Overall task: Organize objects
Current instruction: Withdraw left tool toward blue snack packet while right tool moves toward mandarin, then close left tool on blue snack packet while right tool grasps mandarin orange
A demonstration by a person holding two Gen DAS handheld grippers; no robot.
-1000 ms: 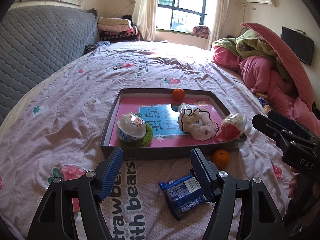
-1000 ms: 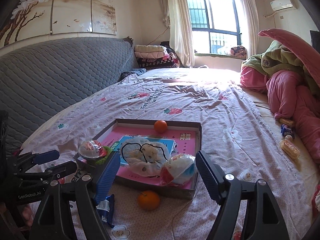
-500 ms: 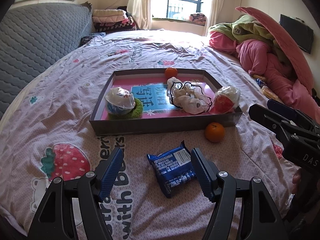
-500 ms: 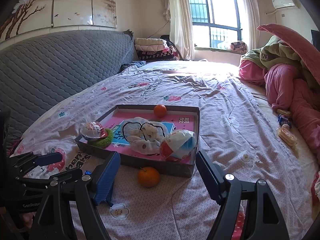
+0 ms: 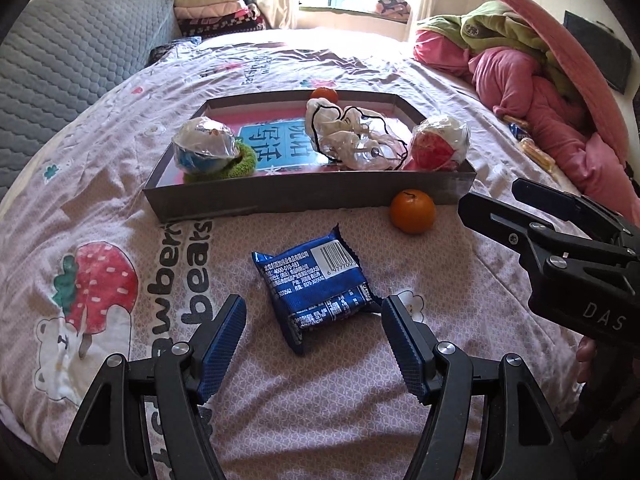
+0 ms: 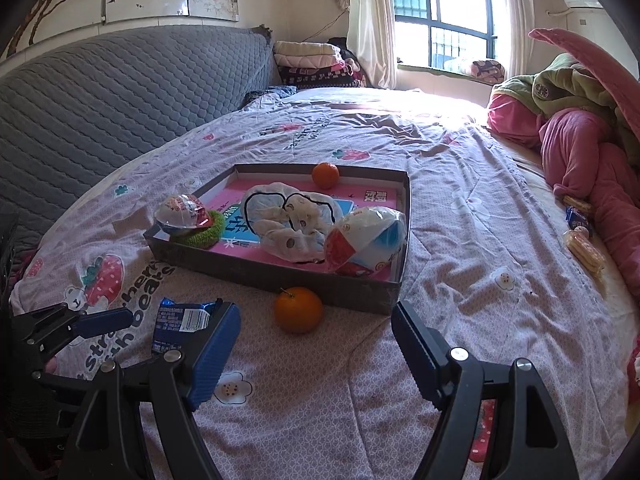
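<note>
A blue snack packet (image 5: 316, 284) (image 6: 179, 323) lies on the pink bedspread, just ahead of my open left gripper (image 5: 314, 316), whose blue pads flank its near end without touching it. An orange (image 5: 413, 212) (image 6: 298, 309) rests against the front wall of a shallow grey tray (image 5: 304, 196) (image 6: 280, 276). My right gripper (image 6: 316, 326) hangs open just short of that orange, nothing between its fingers. The tray holds a wrapped ball on a green ring (image 5: 208, 148), a crumpled white bag (image 5: 352, 136), a red-and-white wrapped ball (image 5: 438, 144) and a second orange (image 5: 324, 94).
A heap of pink and green bedding (image 5: 532, 68) fills the right side, with snack packets (image 6: 582, 232) beside it. A grey quilted headboard (image 6: 100, 92) runs along the left. Folded blankets (image 6: 316, 60) are stacked by the window.
Both grippers have sunk and tilted downward. The blue packet has come up between the left pads in view, and the orange now sits between the right fingers' line.
</note>
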